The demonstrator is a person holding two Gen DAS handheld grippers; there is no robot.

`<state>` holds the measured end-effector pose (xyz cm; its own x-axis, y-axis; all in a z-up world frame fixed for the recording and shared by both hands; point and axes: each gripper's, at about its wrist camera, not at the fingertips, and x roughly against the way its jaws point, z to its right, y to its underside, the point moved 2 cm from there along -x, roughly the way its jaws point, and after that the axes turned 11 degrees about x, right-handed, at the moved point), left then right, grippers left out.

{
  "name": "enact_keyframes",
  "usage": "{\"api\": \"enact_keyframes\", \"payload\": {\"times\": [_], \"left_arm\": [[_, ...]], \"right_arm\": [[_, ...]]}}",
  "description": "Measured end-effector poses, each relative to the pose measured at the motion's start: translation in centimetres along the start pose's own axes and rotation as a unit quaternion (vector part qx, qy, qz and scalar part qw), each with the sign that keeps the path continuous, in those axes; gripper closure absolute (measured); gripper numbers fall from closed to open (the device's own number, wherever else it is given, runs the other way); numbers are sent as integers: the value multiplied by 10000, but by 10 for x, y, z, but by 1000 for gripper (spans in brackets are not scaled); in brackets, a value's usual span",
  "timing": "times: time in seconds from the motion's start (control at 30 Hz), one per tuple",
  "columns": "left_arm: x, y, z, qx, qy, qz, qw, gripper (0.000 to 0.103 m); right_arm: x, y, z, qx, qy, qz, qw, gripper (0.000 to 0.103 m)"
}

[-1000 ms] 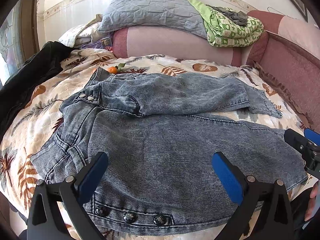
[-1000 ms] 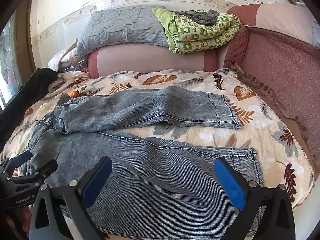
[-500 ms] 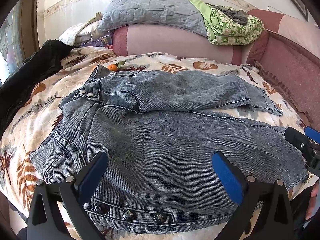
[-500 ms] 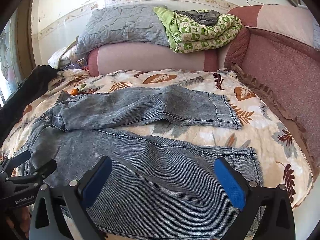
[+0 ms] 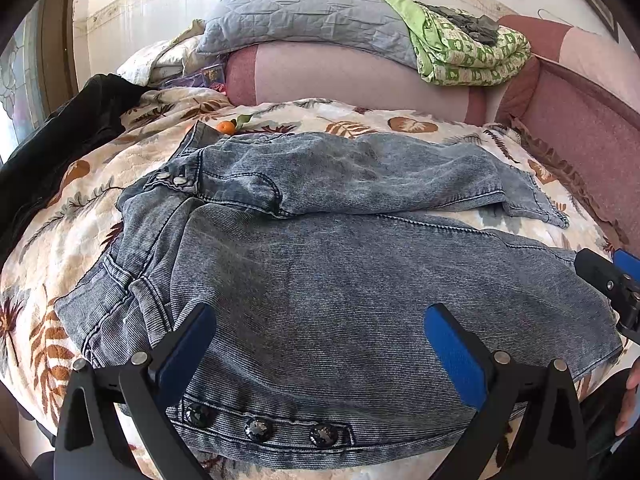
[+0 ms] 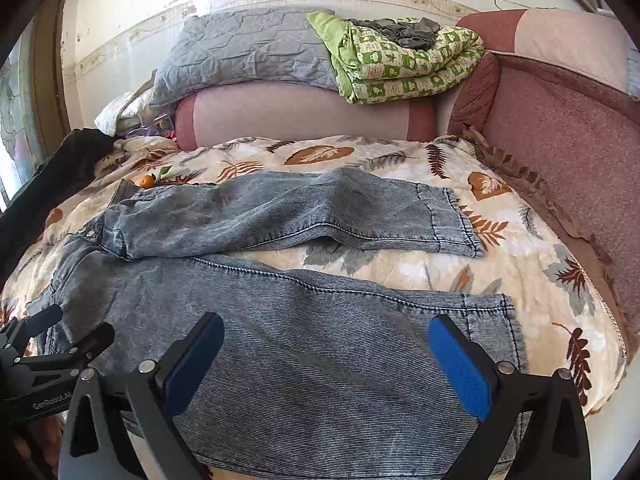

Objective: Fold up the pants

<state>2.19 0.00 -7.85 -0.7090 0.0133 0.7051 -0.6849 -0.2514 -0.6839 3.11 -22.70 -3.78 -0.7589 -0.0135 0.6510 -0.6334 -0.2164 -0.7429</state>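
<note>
Left wrist view: we hold our left gripper with fingers spread wide above the pants, which lie unfolded on the bed. Our right gripper likewise gapes empty over the near leg.

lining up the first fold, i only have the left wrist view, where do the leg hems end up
Observer: The near leg's hem lies flat on the leaf-print cover, short of the bed's right edge.
Operator: and the far leg
Observer: Its hem lies flat too, apart from the near one, with bare cover between them.
Operator: right gripper holding anything
Observer: No, the right gripper is open above the near leg, gripping nothing.
</note>
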Motion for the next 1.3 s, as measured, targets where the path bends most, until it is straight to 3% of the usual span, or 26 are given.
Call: {"api": "enact_keyframes", "payload": {"times": [0.37, 0.47, 0.6, 0.7, 0.87, 1.0, 1.03, 1.1, 1.23, 1.3], "left_arm": [[0, -1, -4, 40, 83, -115, 9999, 0], [6, -12, -8, 111, 254, -249, 9993, 0], [8, -44, -28, 289, 476, -446, 9974, 0], [-8, -80, -53, 458, 353, -597, 9965, 0], [-60, -145, -98, 965, 260, -911, 9908, 0], [-112, -183, -118, 1232, -27, -1169, 9855, 0], [-122, -191, -121, 1224, -109, -1166, 9855, 0], [-140, -205, -124, 1158, -198, -1187, 9859, 0], [-173, -223, -127, 1028, -405, -1285, 9855, 1], [-187, -227, -128, 1032, -412, -1330, 9849, 6]], "right_arm": [[-1, 1, 1, -55, -95, -45, 9999, 0], [-3, 2, 8, -197, -387, -196, 9989, 0], [-15, -2, 31, -549, -1143, -630, 9899, 0], [-31, -17, 71, -913, -1294, -860, 9836, 0], [-86, -51, 180, -1807, -1084, -1160, 9706, 0], [-160, -66, 249, -2515, -1111, -1669, 9469, 1], [-176, -68, 258, -2562, -1081, -1770, 9441, 3], [-205, -77, 268, -2499, -1041, -1922, 9433, 19], [-252, -92, 270, -2196, -804, -2189, 9473, 26], [-269, -95, 269, -2119, -772, -2199, 9491, 31]]}}
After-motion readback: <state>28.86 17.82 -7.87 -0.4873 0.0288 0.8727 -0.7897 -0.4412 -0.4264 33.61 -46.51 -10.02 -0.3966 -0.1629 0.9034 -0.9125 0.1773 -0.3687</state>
